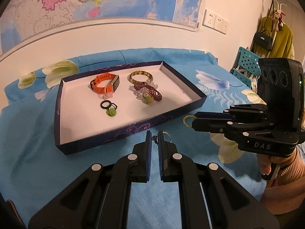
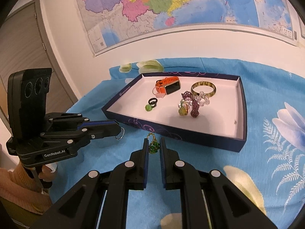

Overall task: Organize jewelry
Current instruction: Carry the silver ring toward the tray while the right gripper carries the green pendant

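A dark blue tray (image 1: 122, 128) (image 2: 171, 133) with a white floor lies on the blue cloth. It holds an orange watch (image 1: 104, 83) (image 2: 167, 85), a bangle (image 1: 141, 77) (image 2: 203, 89), a maroon beaded piece (image 1: 150, 92) (image 2: 192, 105), a black ring with a green stone (image 1: 109, 107) (image 2: 151, 104). My left gripper (image 1: 154, 136) (image 2: 119, 128) is narrowly closed around a small silver ring (image 1: 166, 134) (image 2: 120, 133) in front of the tray. My right gripper (image 2: 154, 145) (image 1: 192, 121) has its jaws close around a green and gold beaded ring (image 2: 153, 146) (image 1: 187, 120) on the cloth.
The table with its blue flowered cloth (image 1: 28, 152) (image 2: 266, 152) stands against a wall with a map (image 1: 76, 0). A turquoise crate (image 1: 246, 64) and hanging coats and bags (image 1: 274, 36) are at the right. A door (image 2: 22, 38) is at the left.
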Demonstrator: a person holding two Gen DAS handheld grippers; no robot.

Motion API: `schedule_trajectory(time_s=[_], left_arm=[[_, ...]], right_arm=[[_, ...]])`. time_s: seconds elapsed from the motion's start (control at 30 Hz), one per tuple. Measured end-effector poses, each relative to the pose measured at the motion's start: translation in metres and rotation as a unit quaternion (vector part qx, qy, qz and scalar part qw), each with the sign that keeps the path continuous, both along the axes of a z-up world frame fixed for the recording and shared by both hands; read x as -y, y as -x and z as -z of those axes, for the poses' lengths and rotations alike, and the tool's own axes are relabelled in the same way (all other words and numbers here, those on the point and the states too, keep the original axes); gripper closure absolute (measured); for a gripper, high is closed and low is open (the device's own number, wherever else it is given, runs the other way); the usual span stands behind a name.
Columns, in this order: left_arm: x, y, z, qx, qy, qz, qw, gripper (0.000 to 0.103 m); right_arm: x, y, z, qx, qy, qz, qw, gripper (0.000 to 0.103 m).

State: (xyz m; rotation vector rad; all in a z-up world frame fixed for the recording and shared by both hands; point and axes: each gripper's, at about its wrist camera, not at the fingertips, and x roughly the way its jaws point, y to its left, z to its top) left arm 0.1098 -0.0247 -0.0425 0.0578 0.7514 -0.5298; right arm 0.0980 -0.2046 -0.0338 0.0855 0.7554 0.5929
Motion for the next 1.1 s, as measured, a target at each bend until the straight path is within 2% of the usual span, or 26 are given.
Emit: schedule_trajectory(time_s=[1.1], left_arm=[[-0.012, -0.029, -0.016, 0.029, 0.004, -0.04, 0.9988, 0.096]], right_arm=[[-0.008, -0.033, -0.017, 0.025, 0.004, 0.007, 1.0, 0.093]])
